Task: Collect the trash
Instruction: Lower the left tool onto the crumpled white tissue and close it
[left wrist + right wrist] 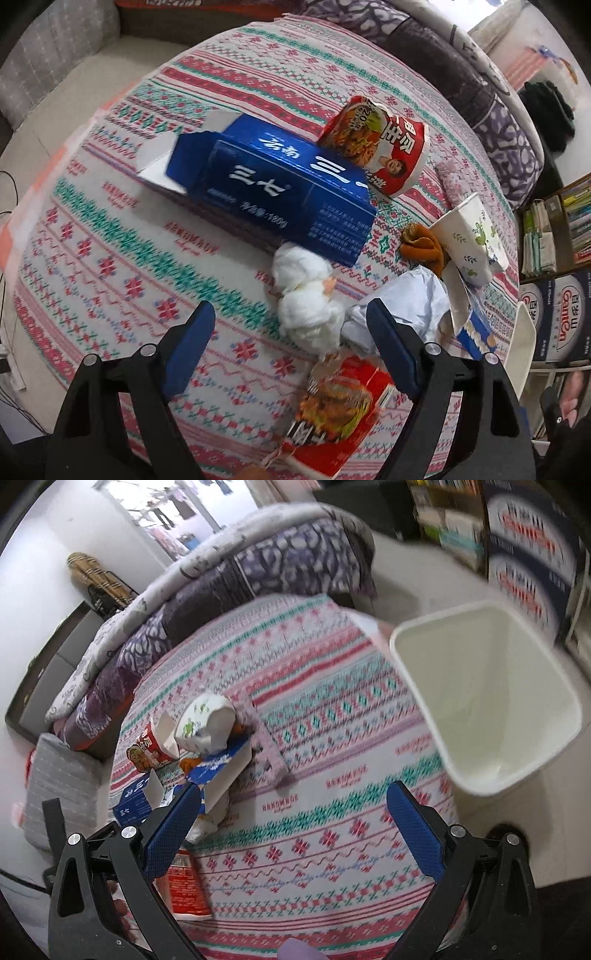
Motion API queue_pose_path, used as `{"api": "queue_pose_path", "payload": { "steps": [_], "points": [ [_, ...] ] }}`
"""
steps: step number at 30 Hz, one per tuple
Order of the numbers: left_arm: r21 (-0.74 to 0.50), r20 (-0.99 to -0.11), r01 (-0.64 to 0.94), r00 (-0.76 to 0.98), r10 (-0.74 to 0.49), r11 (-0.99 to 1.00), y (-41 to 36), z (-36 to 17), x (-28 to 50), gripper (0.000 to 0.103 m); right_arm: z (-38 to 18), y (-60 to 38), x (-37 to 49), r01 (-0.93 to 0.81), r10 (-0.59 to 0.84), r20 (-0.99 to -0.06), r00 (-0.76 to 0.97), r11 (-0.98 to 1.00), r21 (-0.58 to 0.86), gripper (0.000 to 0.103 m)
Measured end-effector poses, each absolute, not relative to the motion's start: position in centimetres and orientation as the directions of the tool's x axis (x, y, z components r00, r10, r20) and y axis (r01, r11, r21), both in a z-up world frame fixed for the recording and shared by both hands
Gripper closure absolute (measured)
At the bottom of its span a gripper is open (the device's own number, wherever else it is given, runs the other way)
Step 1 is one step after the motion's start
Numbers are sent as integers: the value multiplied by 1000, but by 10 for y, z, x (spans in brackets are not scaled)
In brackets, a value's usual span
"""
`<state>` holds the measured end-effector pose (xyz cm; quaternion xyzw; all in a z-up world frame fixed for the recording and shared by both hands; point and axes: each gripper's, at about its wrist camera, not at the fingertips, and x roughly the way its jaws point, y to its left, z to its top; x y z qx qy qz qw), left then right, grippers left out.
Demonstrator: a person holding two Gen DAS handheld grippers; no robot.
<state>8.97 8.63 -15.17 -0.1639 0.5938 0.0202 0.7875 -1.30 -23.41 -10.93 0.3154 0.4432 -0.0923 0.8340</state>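
L gripper [291,328] jaws apart, nothing clamped, over white tissue wad [306,295] w/ red noodle packet [340,410] just below. Beyond: blue box [273,188], noodle cup [384,147], paper cup [469,236]. R gripper [295,808] wide, empty, above patterned cloth [314,849]; white bin [491,698] nr right.

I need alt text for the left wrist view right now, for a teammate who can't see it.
The open left hand-held gripper hovers over a white tissue wad on a patterned cloth. Around it lie a blue box, a noodle cup, a paper cup and a red wrapper.
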Motion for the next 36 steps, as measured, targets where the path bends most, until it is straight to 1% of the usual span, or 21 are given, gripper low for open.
{"api": "queue_pose_path", "payload": {
  "steps": [1, 2, 3, 4, 5, 8, 10, 14, 17, 18, 20, 22, 23, 25, 26, 27, 29, 30, 31, 34, 36],
  "points": [
    [-226, -946, -227, 282, -159, 947, 85, -152, 95, 28, -112, -233, -11, 439, 141, -799, 585, 774, 457, 7],
    [-211, -953, -224, 264, -149, 952, 83, -157, 97, 41, -115, -232, -7, 447, 165, -801, 576, 757, 477, 7],
    [-196, -961, -218, 238, -143, 956, 82, -163, 98, 50, -117, -231, -5, 452, 181, -801, 570, 746, 490, 7],
    [-176, -963, -208, 242, -123, 962, 81, -163, 100, 56, -118, -230, -1, 458, 202, -800, 564, 730, 507, 7],
    [-173, -958, -183, 260, -122, 968, 77, -159, 98, 74, -120, -228, 3, 463, 226, -799, 558, 714, 525, 7],
    [-180, -943, -134, 306, -132, 975, 72, -137, 91, 74, -130, -222, 20, 499, 339, -792, 508, 634, 591, 7],
    [-175, -911, -84, 391, -129, 981, 72, -102, 82, 74, -131, -219, 29, 515, 384, -789, 480, 605, 608, 7],
    [-228, -832, 21, 515, -206, 974, 74, -32, 71, 74, -122, -209, 49, 482, 414, -781, 468, 621, 618, 8],
    [-220, -801, 78, 555, -225, 972, 72, -2, 69, 74, -131, -206, 61, 489, 447, -782, 434, 612, 621, 10],
    [-214, -793, 94, 565, -229, 972, 72, 5, 71, 74, -137, -205, 65, 501, 457, -785, 419, 604, 620, 12],
    [-209, -786, 113, 572, -236, 971, 67, 8, 77, 74, -151, -204, 69, 521, 482, -782, 394, 584, 623, 18],
    [-202, -783, 123, 576, -236, 972, 67, 3, 80, 74, -166, -204, 71, 548, 515, -770, 377, 545, 634, 28],
    [-201, -784, 125, 574, -236, 972, 66, -4, 79, 74, -171, -204, 71, 557, 529, -762, 375, 528, 641, 30],
    [-212, -802, 126, 544, -246, 969, 66, -23, 86, 74, -178, -202, 73, 558, 562, -734, 381, 494, 667, 37],
    [-218, -814, 125, 524, -251, 968, 65, -30, 89, 74, -181, -201, 74, 555, 576, -722, 384, 481, 679, 39],
    [-223, -825, 126, 504, -256, 967, 63, -37, 91, 74, -184, -199, 76, 553, 593, -707, 386, 464, 692, 44],
    [-220, -830, 133, 495, -257, 966, 59, -44, 94, 74, -189, -196, 78, 547, 625, -680, 384, 440, 712, 60],
    [-217, -827, 136, 501, -256, 967, 57, -43, 96, 74, -192, -194, 81, 543, 643, -668, 375, 431, 720, 74],
    [-221, -822, 136, 506, -260, 966, 57, -44, 96, 74, -191, -193, 82, 542, 647, -663, 377, 427, 724, 80],
    [-249, -806, 128, 523, -279, 960, 59, -41, 99, 74, -179, -191, 84, 488, 643, -649, 407, 448, 749, 89],
    [-251, -798, 126, 534, -279, 960, 59, -39, 100, 74, -164, -188, 84, 431, 641, -638, 426, 476, 767, 90]
  ]
}}
